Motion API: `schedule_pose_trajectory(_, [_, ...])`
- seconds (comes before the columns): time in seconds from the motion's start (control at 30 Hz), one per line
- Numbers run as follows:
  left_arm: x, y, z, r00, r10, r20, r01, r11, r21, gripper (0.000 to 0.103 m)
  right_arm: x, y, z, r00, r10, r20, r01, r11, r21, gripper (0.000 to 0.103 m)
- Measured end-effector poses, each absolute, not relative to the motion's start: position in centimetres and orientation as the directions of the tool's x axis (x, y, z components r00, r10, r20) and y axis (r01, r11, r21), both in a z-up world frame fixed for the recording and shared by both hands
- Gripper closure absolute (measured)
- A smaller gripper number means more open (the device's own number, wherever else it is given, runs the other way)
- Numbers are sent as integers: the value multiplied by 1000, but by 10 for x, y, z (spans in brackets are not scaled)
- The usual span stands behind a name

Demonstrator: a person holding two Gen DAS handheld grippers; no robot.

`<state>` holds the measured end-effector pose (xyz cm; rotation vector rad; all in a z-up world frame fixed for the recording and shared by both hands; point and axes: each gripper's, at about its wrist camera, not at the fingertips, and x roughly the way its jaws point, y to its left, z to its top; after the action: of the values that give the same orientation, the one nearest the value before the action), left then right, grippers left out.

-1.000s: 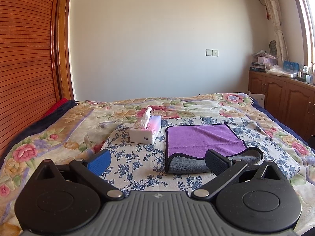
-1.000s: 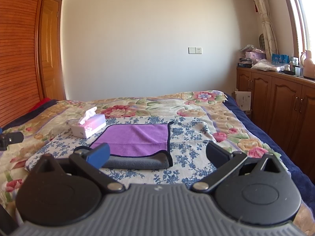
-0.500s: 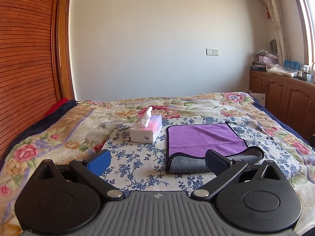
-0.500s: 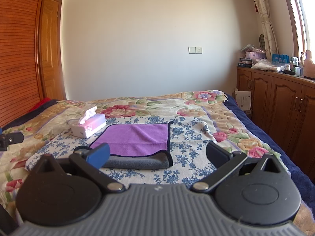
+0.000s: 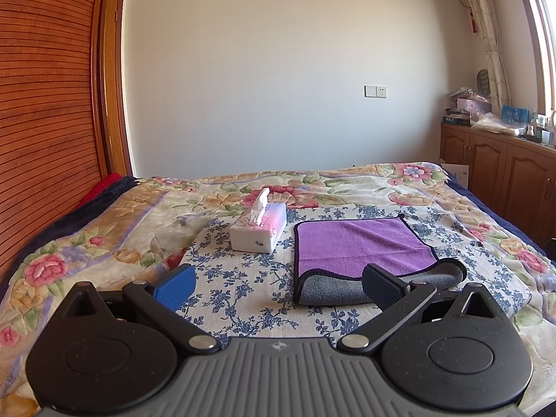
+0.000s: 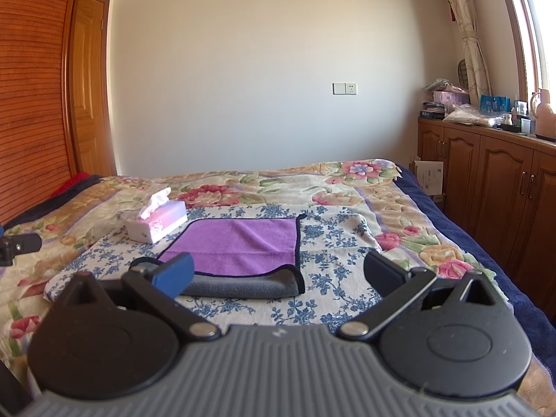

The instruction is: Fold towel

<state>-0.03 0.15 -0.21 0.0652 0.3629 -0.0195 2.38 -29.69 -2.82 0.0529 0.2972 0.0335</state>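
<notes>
The purple towel [image 5: 361,246] lies flat on the blue-flowered cloth [image 5: 243,288] in the middle of the bed [image 5: 104,229]. Its near edge is turned over, so the grey side shows. A tissue box [image 5: 259,227] sits just beside its left edge. The left gripper [image 5: 278,283] and the right gripper [image 6: 278,271] both hang wide apart, holding nothing, near the bed's front edge. Nothing has moved in the last second, so the next fold has not begun
</notes>
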Motion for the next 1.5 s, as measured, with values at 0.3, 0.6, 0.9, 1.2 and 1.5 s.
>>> schedule_pose_trajectory(0.3, [1,3,-3,934,-4,-357,27,998,61,0,24,-297,-28,956,40,-292,-25,998,57,0])
schedule_pose_trajectory(0.6, [1,3,-3,934,-4,-358,27,998,61,0,24,-297,-28,955,41,-292,-25,998,58,0])
schedule_pose_trajectory(0.9, [4,3,-6,927,-2,-376,28,997,65,0,26,-296,-31,952,47,-302,-31,998,59,0])
schedule_pose_trajectory(1.2, [18,-3,-8,903,5,-430,32,996,80,0,33,-297,-27,951,60,-304,-43,997,63,0])
schedule_pose_trajectory(1.5, [35,-8,-8,886,-9,-464,56,995,88,0,45,-303,-22,944,72,-321,-47,995,82,0])
